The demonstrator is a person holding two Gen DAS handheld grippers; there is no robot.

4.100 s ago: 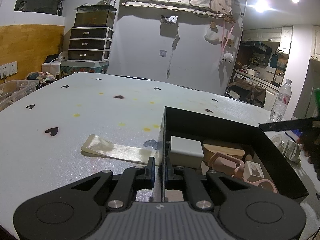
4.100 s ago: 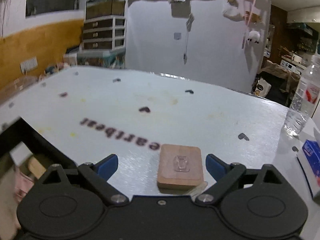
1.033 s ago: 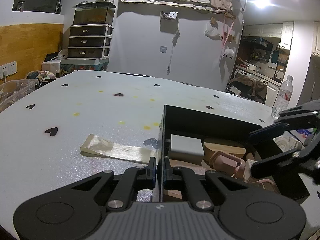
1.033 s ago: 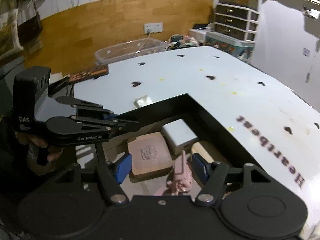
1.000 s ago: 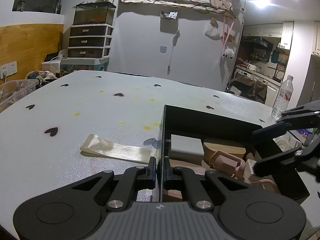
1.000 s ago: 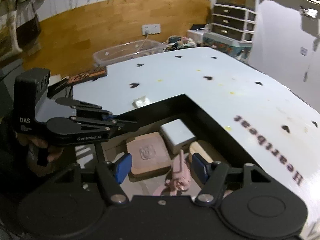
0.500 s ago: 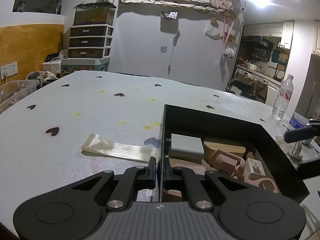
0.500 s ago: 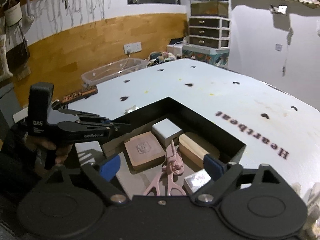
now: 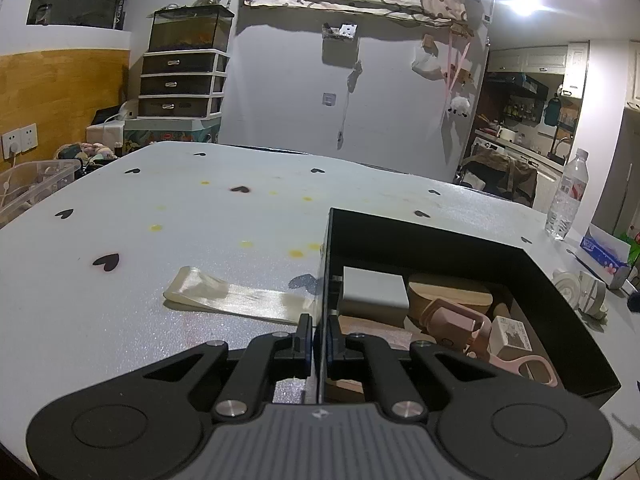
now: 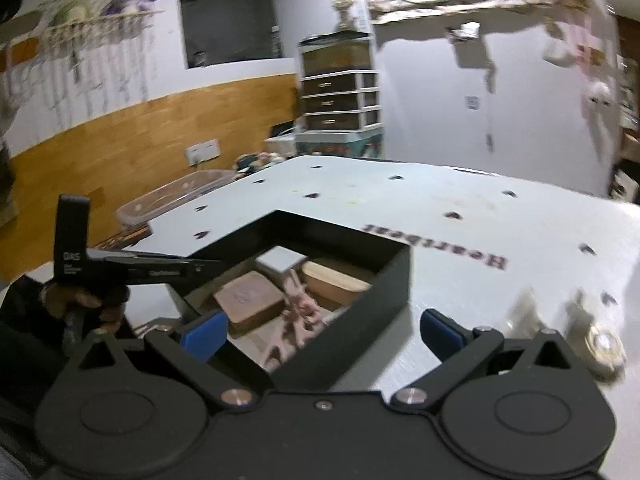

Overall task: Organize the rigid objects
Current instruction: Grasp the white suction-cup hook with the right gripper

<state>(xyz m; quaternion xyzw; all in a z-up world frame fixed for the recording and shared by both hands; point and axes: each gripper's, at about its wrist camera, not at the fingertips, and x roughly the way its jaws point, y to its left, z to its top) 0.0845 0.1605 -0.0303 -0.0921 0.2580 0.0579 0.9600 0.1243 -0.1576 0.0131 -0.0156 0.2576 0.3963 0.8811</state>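
Right gripper (image 10: 320, 330), jaws opening with nothing between them, over black box (image 10: 390, 280) corner: round white roll (image 10: 606, 346) lies on table to its right, nearer than shut left gripper (image 9: 319, 338) pinching box wall.

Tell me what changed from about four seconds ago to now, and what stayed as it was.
The brown block, which lay on the table between the right tool's fingers, now lies in the black box beside the grey block. That tool has let go, its jaws opening with nothing between them, and has swung away from the box. The left tool stays shut on the box's wall; the ribbon has not moved.
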